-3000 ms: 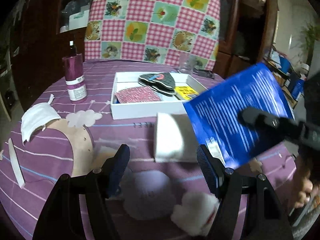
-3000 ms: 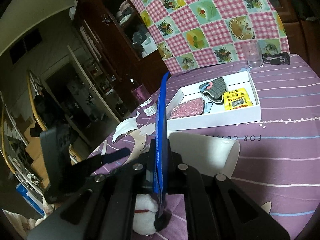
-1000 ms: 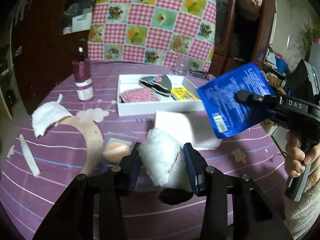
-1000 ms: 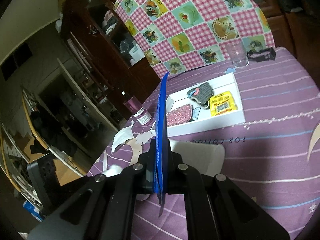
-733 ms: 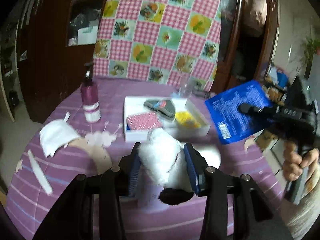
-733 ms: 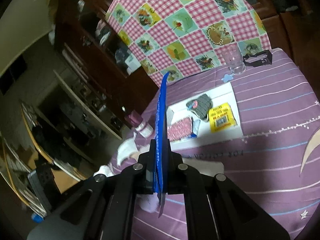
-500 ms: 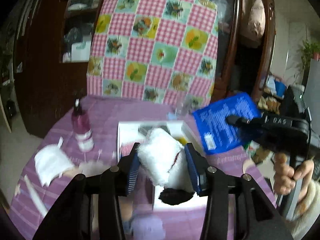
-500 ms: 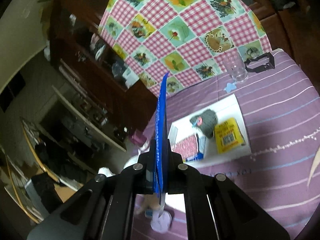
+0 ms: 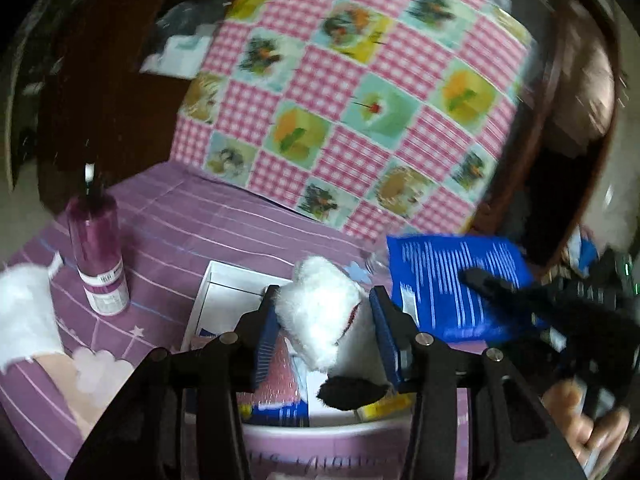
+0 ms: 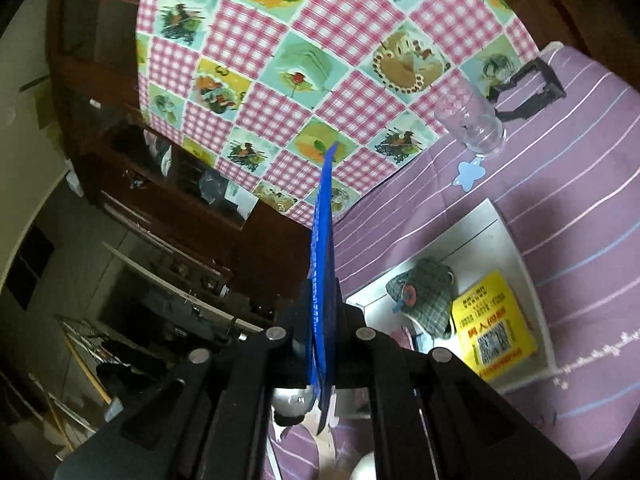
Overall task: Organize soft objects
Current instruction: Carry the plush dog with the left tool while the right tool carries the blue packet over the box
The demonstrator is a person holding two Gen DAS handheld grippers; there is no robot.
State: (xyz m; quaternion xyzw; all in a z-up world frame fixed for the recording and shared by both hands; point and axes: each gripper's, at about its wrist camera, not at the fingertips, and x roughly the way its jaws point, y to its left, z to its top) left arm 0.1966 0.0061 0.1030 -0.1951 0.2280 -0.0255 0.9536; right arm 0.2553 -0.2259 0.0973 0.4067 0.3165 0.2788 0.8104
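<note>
A fluffy white soft toy (image 9: 326, 314) with a black tip is squeezed between the blue pads of my left gripper (image 9: 325, 338), which hangs over the white tray (image 9: 208, 296). The tray (image 10: 516, 264) holds a plaid pouch (image 10: 430, 300), a yellow packet (image 10: 494, 326) and a red patterned pouch (image 9: 280, 376). My right gripper (image 10: 322, 320) is shut on a flat blue packet (image 10: 322, 240), seen edge-on above the tray's left end. In the left wrist view that blue packet (image 9: 440, 284) hangs to the right of the toy, with the right gripper (image 9: 470, 278) clamped on it and a hand (image 9: 576, 412) below.
A magenta bottle (image 9: 98, 252) stands left of the tray on the purple striped tablecloth (image 9: 208, 216). A white cloth (image 9: 22, 308) lies at the far left. A clear glass (image 10: 474, 118) and a black clip (image 10: 528, 88) sit behind the tray, before a chequered pink cloth (image 9: 352, 92).
Both grippers have travelled forward from the near table to over the tray, rolling as they went. The white toy stays in the left jaws, the blue packet in the right.
</note>
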